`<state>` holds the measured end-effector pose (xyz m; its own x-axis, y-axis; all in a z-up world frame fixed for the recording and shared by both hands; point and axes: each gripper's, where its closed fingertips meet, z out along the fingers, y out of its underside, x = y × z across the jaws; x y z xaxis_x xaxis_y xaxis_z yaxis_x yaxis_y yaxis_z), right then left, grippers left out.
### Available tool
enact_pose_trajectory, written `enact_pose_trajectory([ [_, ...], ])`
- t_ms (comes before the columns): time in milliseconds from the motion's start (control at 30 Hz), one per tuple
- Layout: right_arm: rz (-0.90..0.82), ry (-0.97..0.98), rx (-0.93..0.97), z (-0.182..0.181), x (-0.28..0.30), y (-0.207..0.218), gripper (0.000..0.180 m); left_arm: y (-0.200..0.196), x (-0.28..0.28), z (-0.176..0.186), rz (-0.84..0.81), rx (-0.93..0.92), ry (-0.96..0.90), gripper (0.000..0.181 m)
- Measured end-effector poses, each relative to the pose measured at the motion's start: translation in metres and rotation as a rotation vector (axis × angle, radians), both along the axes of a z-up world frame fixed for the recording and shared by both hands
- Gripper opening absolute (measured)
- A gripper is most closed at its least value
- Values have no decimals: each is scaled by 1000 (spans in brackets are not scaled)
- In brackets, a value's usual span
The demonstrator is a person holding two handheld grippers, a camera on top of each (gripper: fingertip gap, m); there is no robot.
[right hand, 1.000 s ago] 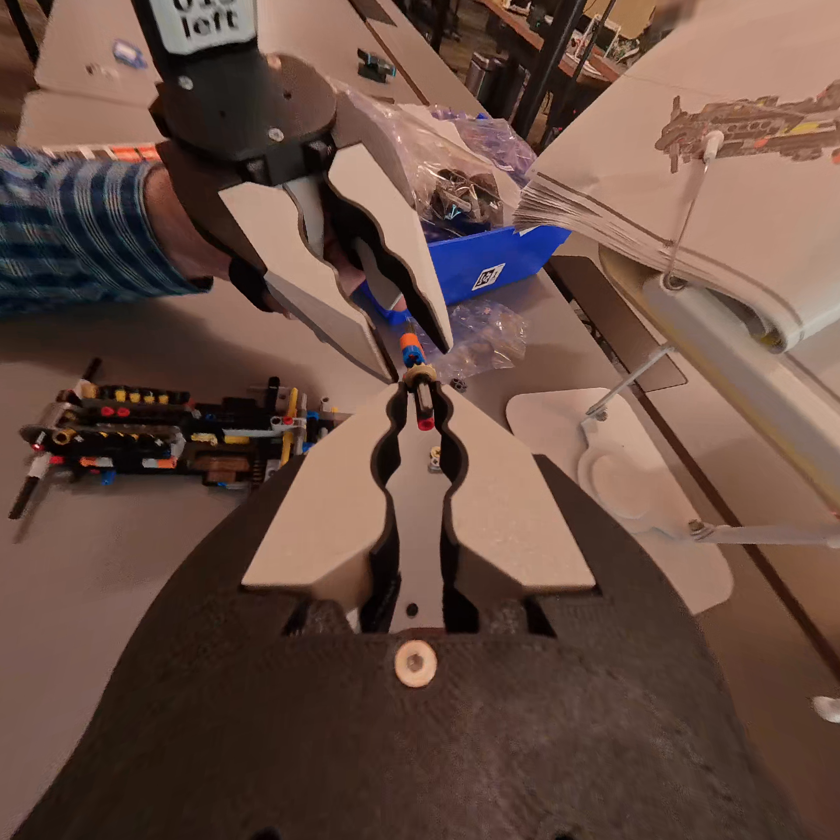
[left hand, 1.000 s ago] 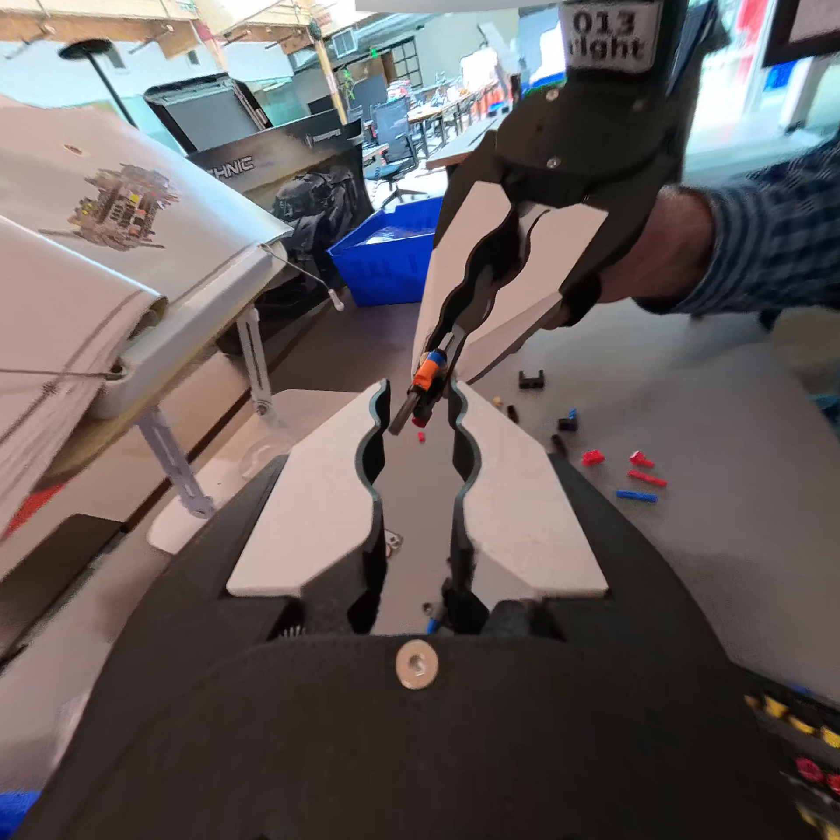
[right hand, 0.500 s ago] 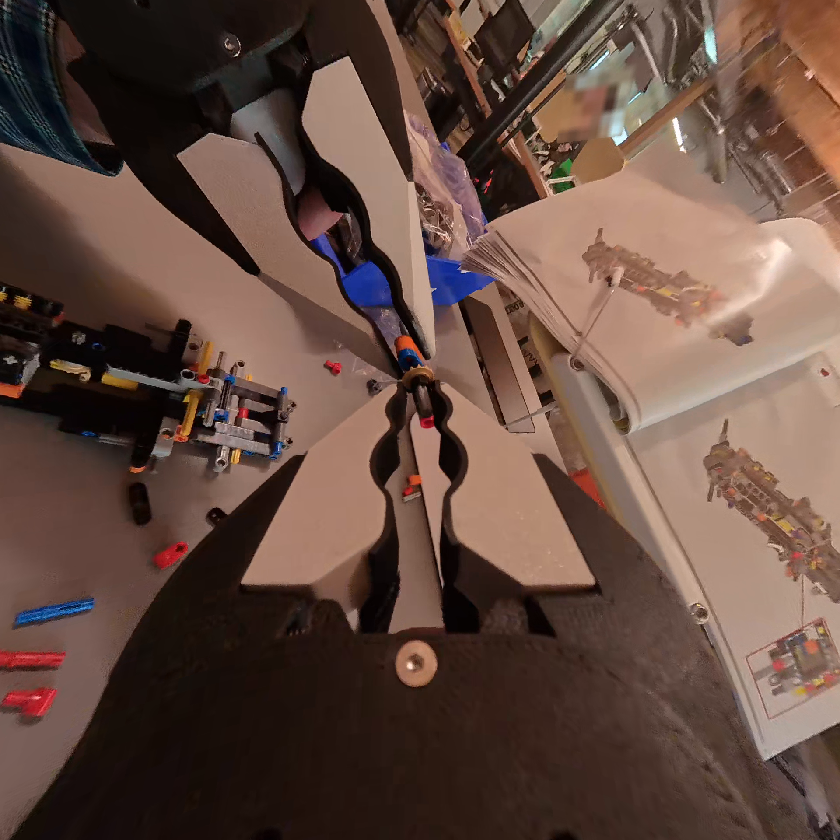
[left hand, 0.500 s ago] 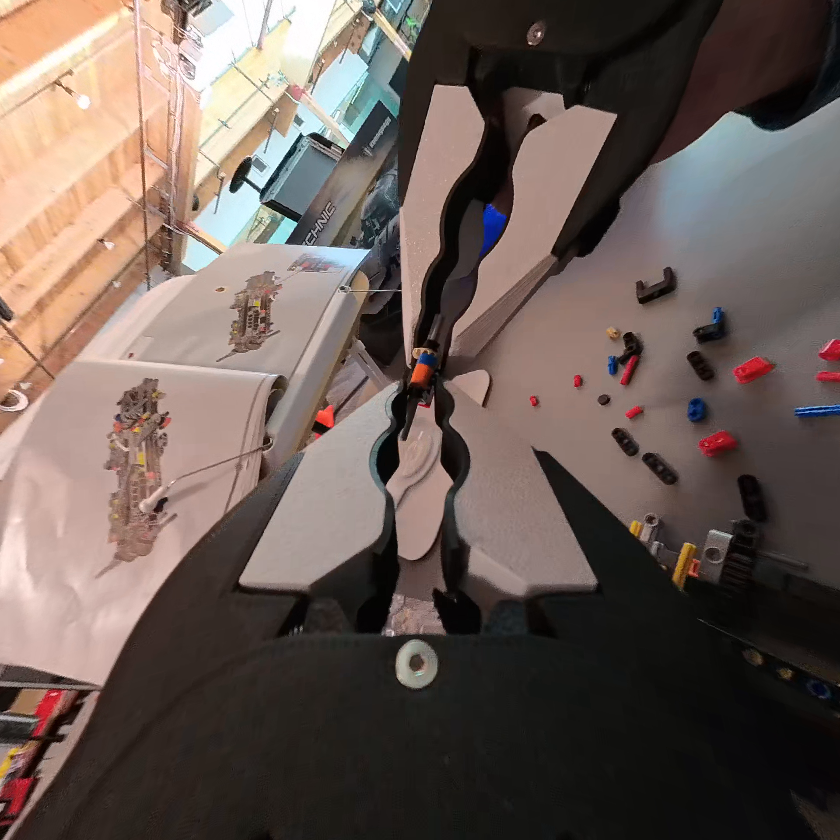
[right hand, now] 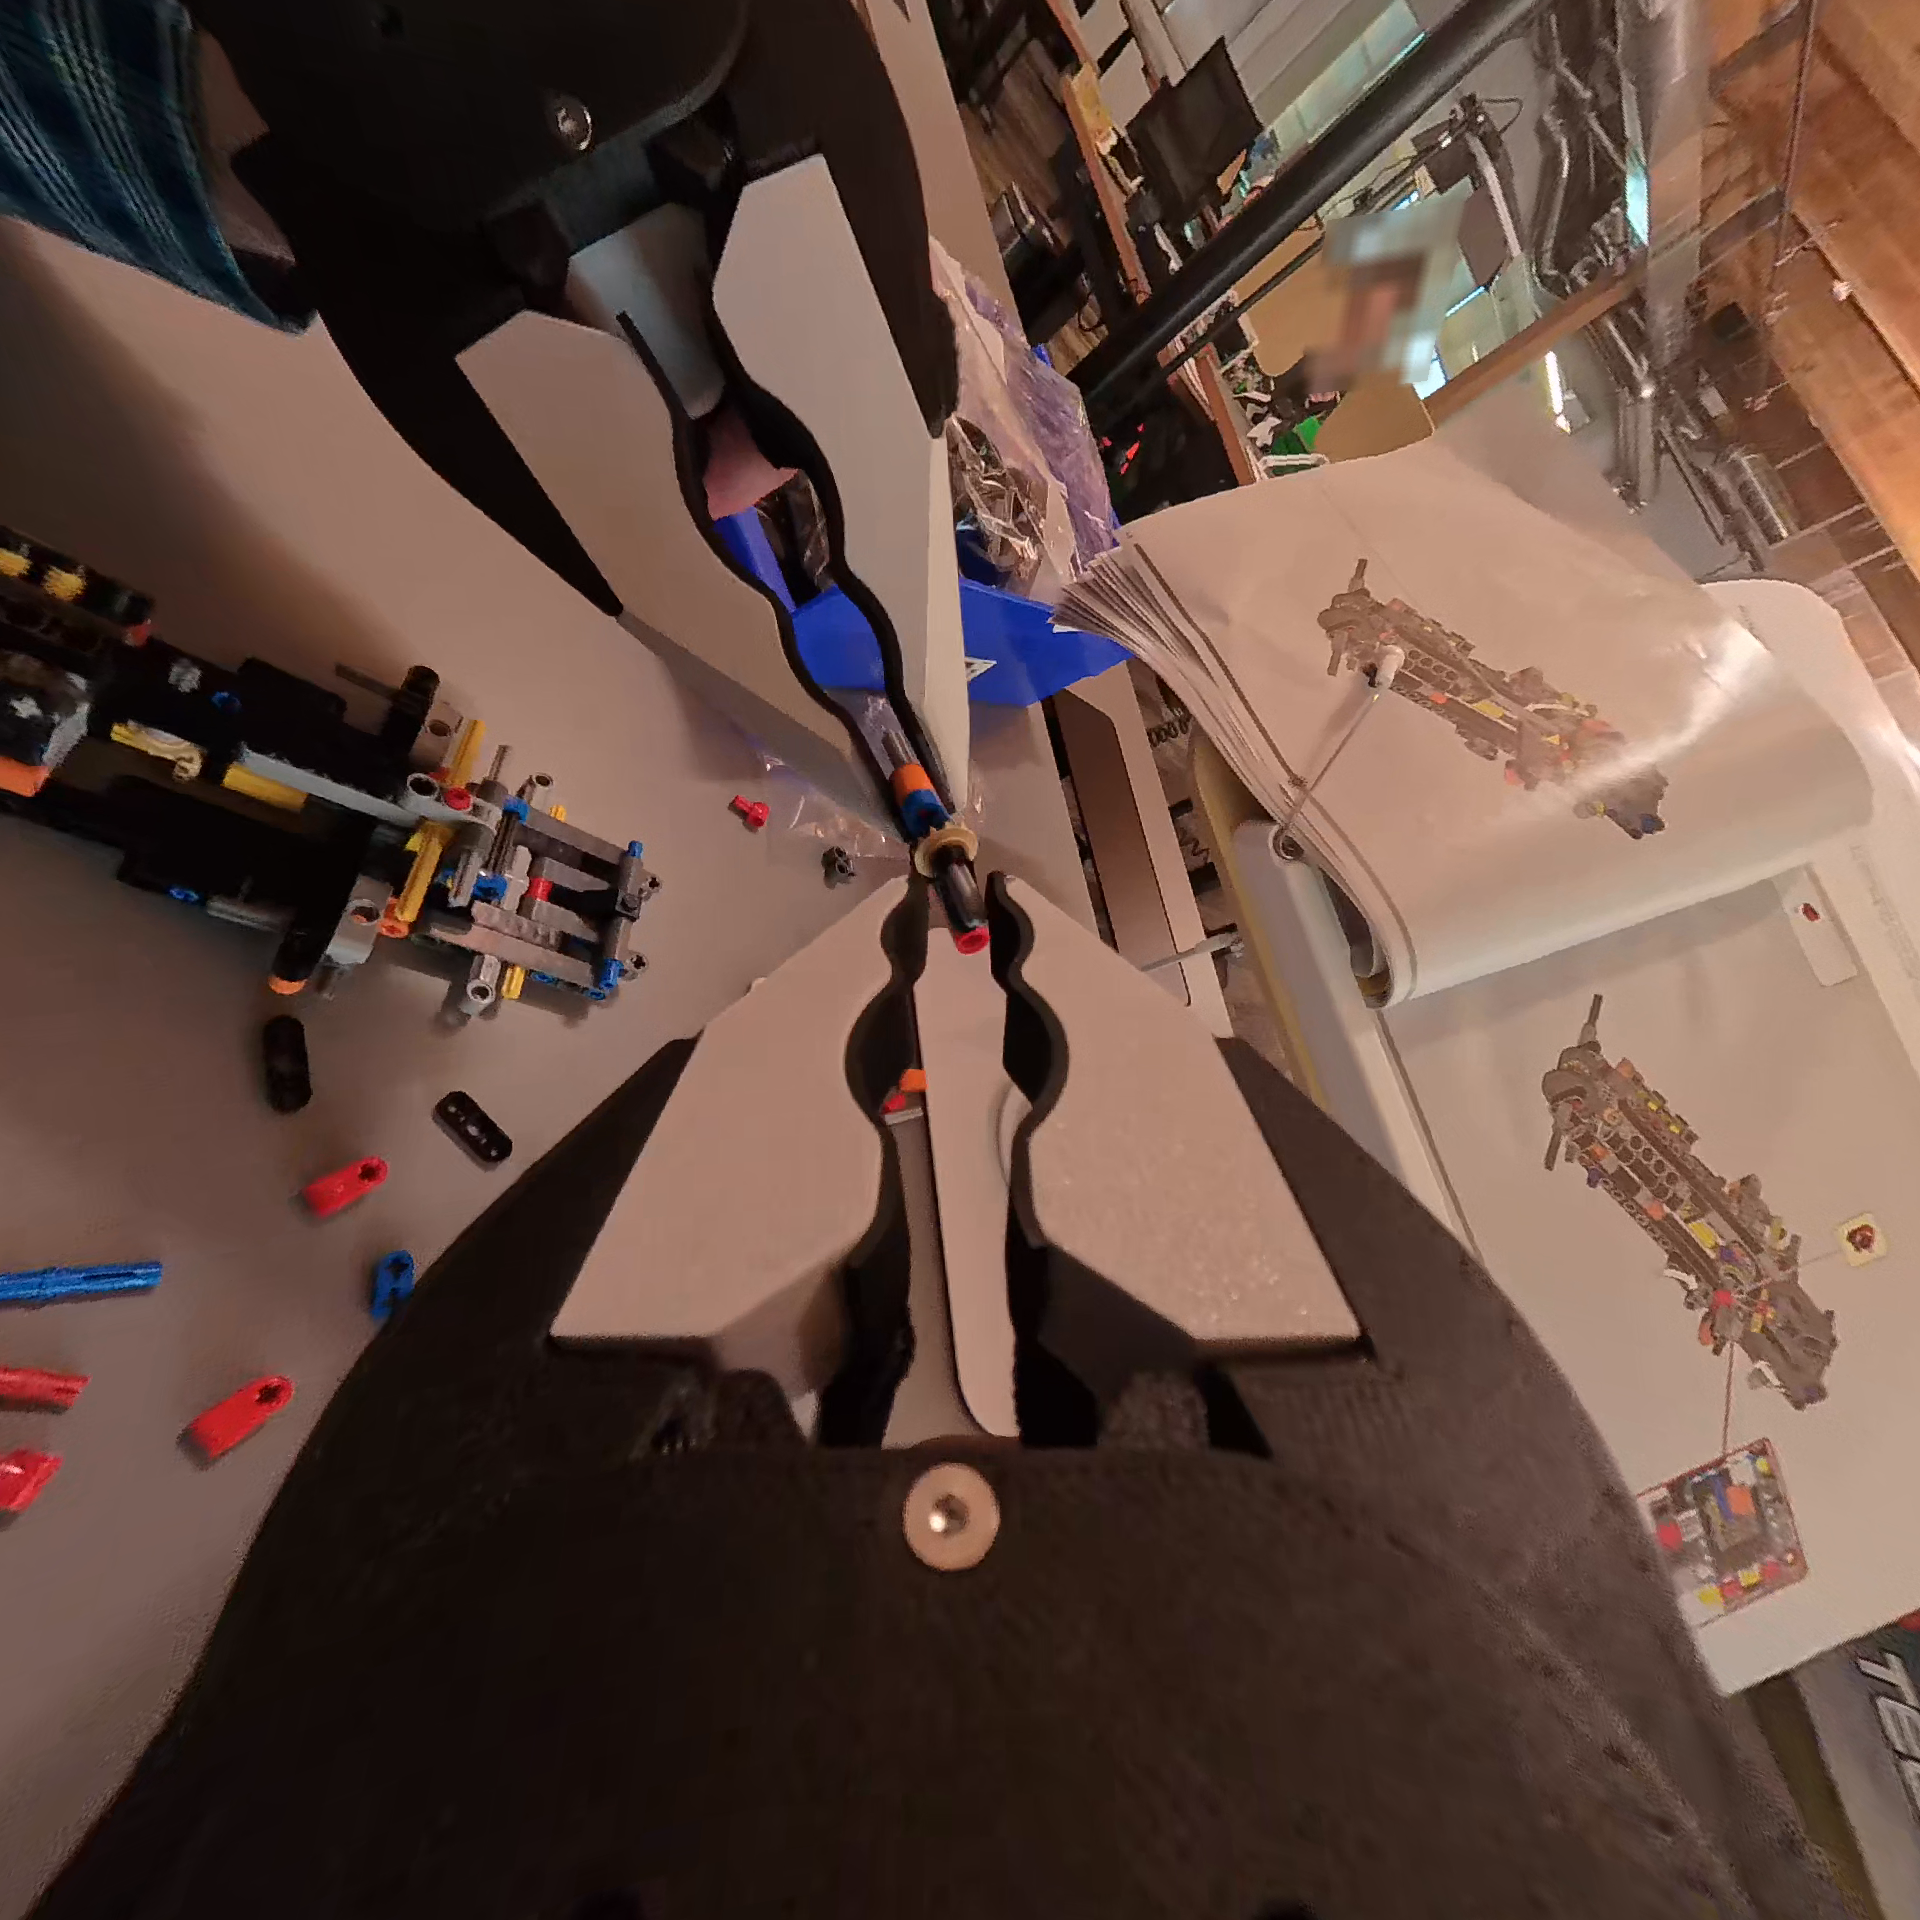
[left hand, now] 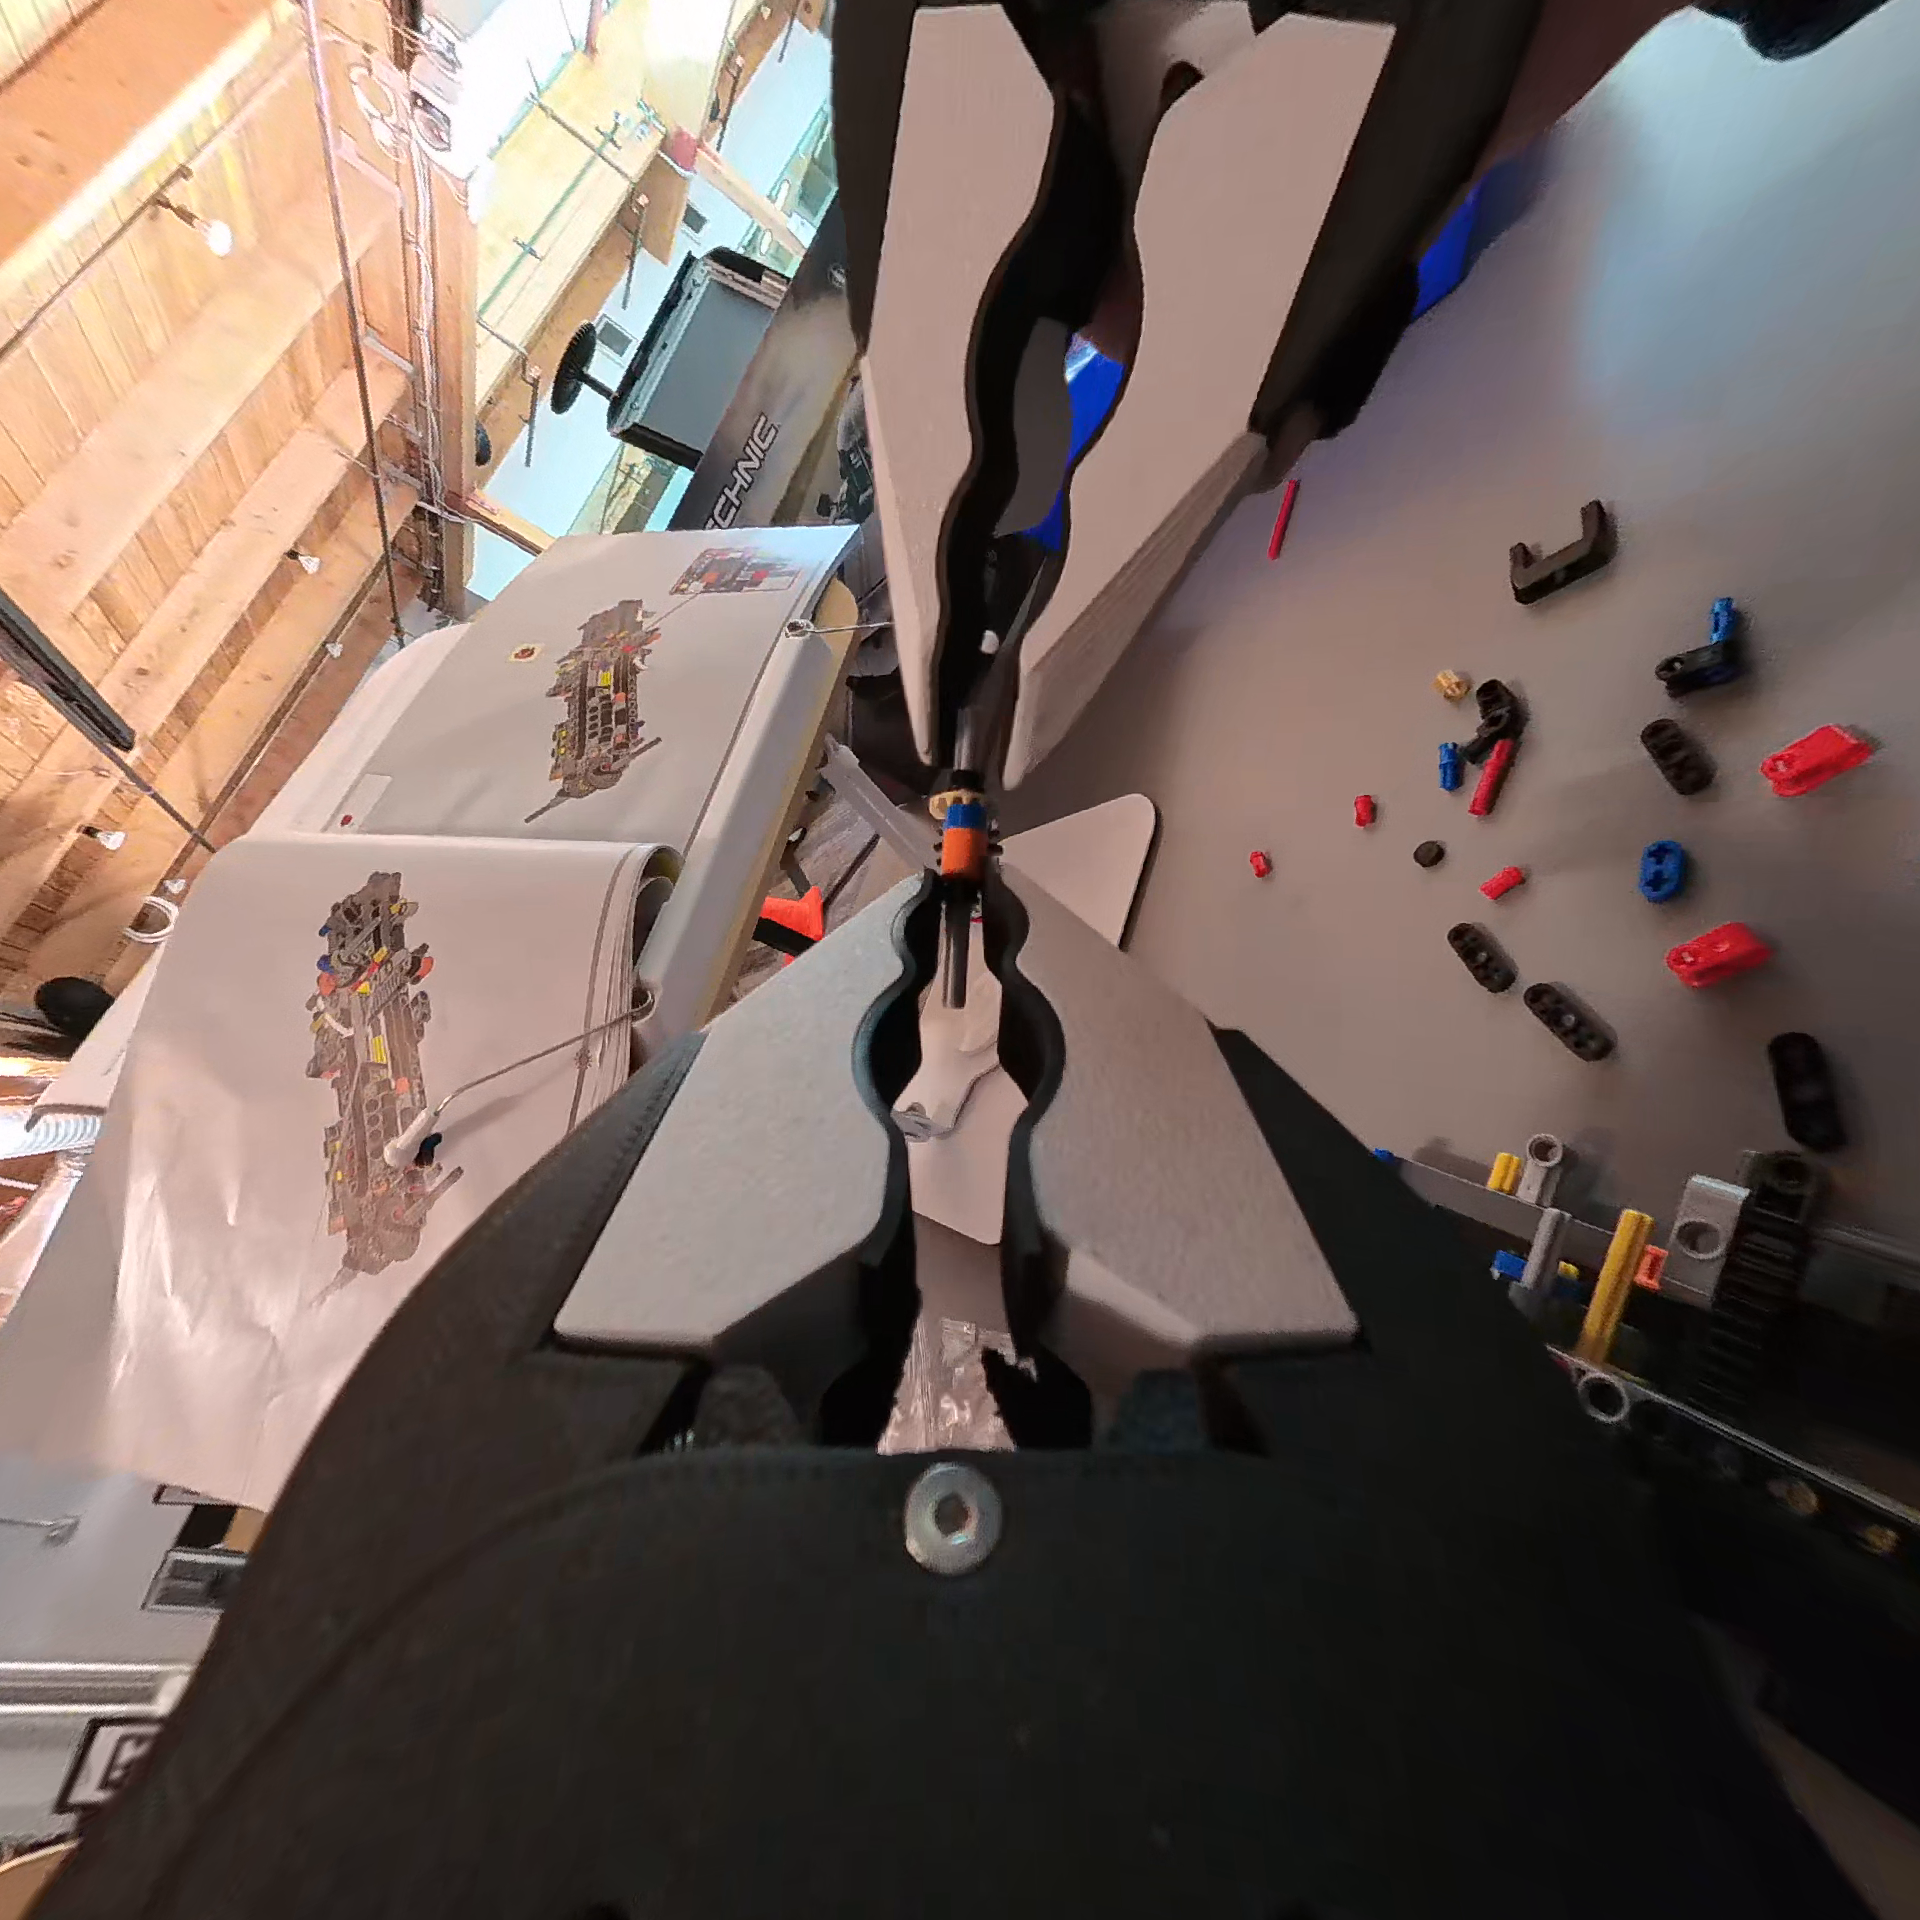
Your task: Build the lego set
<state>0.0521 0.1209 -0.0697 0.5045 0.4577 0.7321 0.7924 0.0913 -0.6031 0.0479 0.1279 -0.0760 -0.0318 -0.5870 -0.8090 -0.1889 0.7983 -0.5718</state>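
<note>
- White lettering runs along the side of a black box (left hand: 743,468).
- A small white printed sticker sits on a blue bin (right hand: 997,649).
- A black-and-white printed tag (left hand: 109,1766) shows at the lower left edge.

A blue bin (right hand: 1023,644) sits on the grey table (left hand: 1403,644), and everything else is placed from it. Clear plastic bags (right hand: 1013,468) of dark parts are heaped in the bin and spill over its rim. Just beside the bin, a white book stand (right hand: 1340,914) holds an open booklet (right hand: 1507,727) with wire arms pinning its pages. Behind the bin rises a black pole (right hand: 1278,218), and beyond that a wooden-beamed ceiling (left hand: 208,343).
</note>
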Motion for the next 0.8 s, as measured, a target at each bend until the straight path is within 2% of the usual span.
enact_pose_trajectory([
  [167,-28,-61,-24,-11,3,2,3,0,2,-5,25,41,30,6],
  [267,-22,-28,-25,-9,3,2,3,1,1,-3,14,-9,16,8],
  [367,-6,72,-32,-3,4,2,2,8,0,2,20,-115,-7,19],
  [600,79,393,-134,6,-2,-1,2,6,0,11,-29,-303,-51,22],
  [800,207,891,-402,14,0,-3,2,5,2,11,-101,-569,-39,28],
])
